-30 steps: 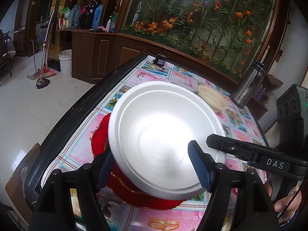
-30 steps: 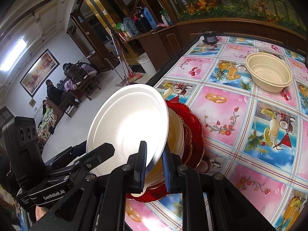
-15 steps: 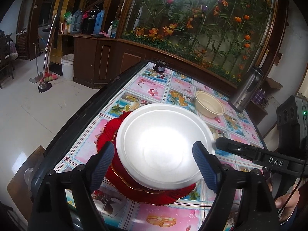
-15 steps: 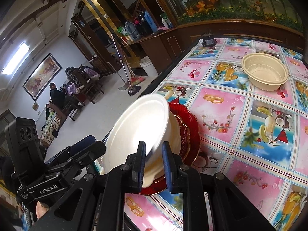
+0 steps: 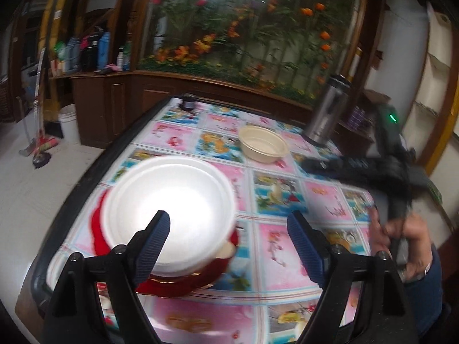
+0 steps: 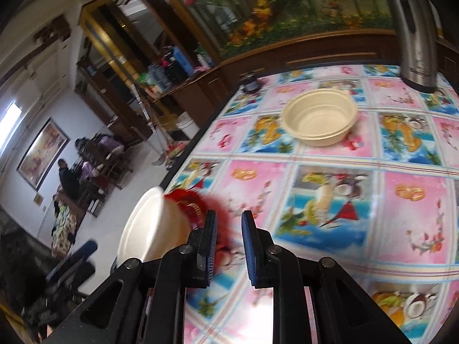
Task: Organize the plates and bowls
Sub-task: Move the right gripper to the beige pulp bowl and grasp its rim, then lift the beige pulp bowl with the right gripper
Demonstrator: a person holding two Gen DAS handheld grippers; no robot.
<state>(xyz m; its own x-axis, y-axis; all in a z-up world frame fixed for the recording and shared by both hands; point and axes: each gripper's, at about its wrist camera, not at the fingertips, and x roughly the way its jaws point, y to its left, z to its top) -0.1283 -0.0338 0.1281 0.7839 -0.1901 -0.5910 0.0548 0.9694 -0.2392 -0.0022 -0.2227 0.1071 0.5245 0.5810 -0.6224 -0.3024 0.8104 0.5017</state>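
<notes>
A white foam plate [image 5: 169, 209] lies on a stack of red plates [image 5: 183, 283] near the table's left edge. My left gripper [image 5: 229, 229] is open and wide, drawn back above the stack's right side, with nothing between its fingers. In the right wrist view the white plate [image 6: 149, 226] and red plates [image 6: 189, 203] sit left of my right gripper [image 6: 228, 229]. Its jaws are nearly closed, with a thin empty gap. A cream bowl [image 5: 264, 147] [image 6: 318, 120] stands alone farther back. A hand [image 5: 407, 238] holds the blurred right gripper [image 5: 358, 169].
A steel thermos [image 5: 327, 111] [image 6: 413, 28] stands at the table's far right corner. A small dark jar [image 5: 188, 103] [image 6: 251, 84] sits at the far edge. The table's dark rim [image 5: 94, 172] runs along the left. People sit far off across the room.
The right gripper let go of the white plate's rim and swung right, away from the stack. The left gripper drew back and rightward. The white plate now rests on the red plates.
</notes>
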